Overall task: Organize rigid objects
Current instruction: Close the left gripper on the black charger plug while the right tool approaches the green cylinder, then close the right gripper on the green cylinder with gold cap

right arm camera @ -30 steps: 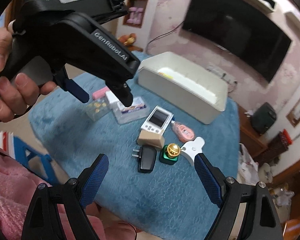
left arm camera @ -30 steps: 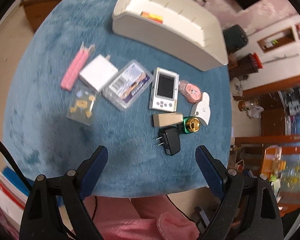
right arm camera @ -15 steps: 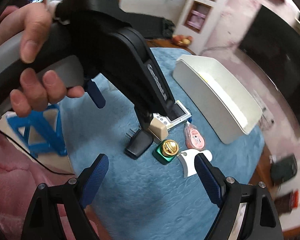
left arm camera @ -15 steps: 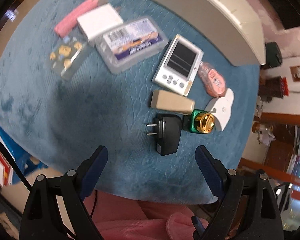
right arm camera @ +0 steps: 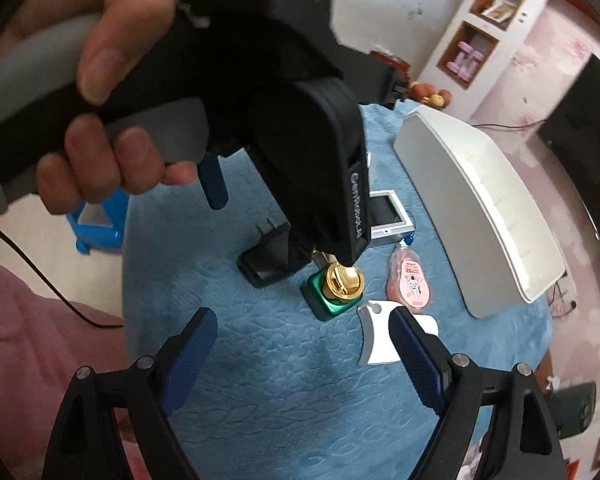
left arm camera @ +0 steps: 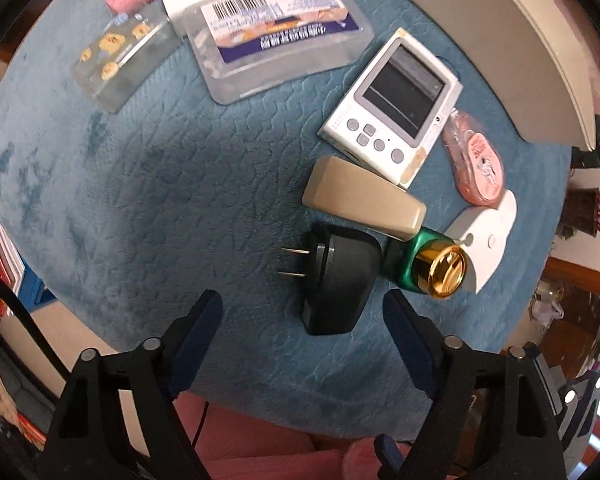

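Biggest thing here is the round table with the teal quilted cloth [left arm camera: 148,184], then the long white plastic organizer bin [right arm camera: 484,208] at its far edge, which I'd guess is where the clutter goes. Everything loose sits in a cluster between bin and gripper: clear plastic case with a barcode label [left arm camera: 276,28], white handheld gadget with a grey screen [left arm camera: 396,100], beige plastic block [left arm camera: 360,196], black wall charger with two prongs [left arm camera: 336,280], small green bottle with a gold cap [left arm camera: 432,264].

Left gripper [left arm camera: 302,328] is pointing down over the charger, jaws apart and just been closing a bit, nothing pinched yet. Right gripper [right arm camera: 300,344] hangs wide and empty near the bottle.

Looks like the charger is the pick. I'd straddle its body, not the prongs, and come down straight, since the beige block and bottle are touching or nearly touching it and would get shoved.

Left view shows the charger's full outline and the stuff at the back. Right view has the left tool and the hand [right arm camera: 100,92] on its handle blocking most of that, but shows the bin's long side and top rim.
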`<state>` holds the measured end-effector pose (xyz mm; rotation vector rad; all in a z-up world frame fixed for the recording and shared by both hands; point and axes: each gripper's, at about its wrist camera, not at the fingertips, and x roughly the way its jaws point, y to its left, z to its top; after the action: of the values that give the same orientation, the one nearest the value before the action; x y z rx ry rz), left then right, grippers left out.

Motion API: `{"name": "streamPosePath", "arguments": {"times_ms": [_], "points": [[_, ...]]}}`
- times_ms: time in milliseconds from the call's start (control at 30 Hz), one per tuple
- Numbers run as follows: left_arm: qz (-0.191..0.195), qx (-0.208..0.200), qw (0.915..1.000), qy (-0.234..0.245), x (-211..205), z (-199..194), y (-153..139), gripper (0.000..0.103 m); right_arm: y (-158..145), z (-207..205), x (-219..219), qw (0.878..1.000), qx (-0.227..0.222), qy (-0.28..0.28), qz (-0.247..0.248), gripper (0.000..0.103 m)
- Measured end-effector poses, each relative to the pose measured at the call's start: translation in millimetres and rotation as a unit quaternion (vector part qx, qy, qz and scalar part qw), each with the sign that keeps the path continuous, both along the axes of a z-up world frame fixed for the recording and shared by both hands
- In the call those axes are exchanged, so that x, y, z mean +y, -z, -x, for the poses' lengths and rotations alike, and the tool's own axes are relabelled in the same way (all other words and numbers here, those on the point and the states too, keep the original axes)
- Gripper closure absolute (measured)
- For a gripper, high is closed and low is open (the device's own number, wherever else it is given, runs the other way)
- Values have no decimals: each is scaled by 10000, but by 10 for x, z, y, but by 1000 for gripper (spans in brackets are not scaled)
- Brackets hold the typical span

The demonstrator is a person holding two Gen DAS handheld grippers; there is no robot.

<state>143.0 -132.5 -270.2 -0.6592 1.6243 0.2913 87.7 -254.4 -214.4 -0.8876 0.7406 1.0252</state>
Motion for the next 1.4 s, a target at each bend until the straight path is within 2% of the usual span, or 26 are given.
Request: {"name": "streamPosePath", "arguments": {"times_ms": [233, 367, 533, 767, 933, 1200, 1333, 1400], "points": [[89, 312, 9994, -115, -40, -22, 187, 37, 92, -203, -28, 9997, 118, -122, -152, 15], [42, 417, 9991, -101, -75, -105, 224, 40, 122, -286, -30, 9992, 269, -136, -279, 15], [-33, 516, 9987, -7, -103, -135, 248, 46, 217, -340, -12, 9991, 256, -167, -288, 15], [122, 572, 9983, -83, 81, -55, 253, 46, 322, -431, 51, 9989, 335, -77, -320, 15], [-124, 723, 9973, -83, 378, 61, 214, 46, 390, -500, 145, 9985, 410, -56, -357, 15], [-345, 929, 9945, -326, 718, 386, 127, 46, 468, -604, 294, 9969, 729, -70, -305, 30], [-371, 925, 9944, -359, 828, 424, -24, 46, 500, -630, 379, 9969, 755, -19, -213, 30], [-402, 910, 9945, -341, 740, 453, -122, 46, 506, -706, 419, 9964, 821, 50, -219, 31]]}}
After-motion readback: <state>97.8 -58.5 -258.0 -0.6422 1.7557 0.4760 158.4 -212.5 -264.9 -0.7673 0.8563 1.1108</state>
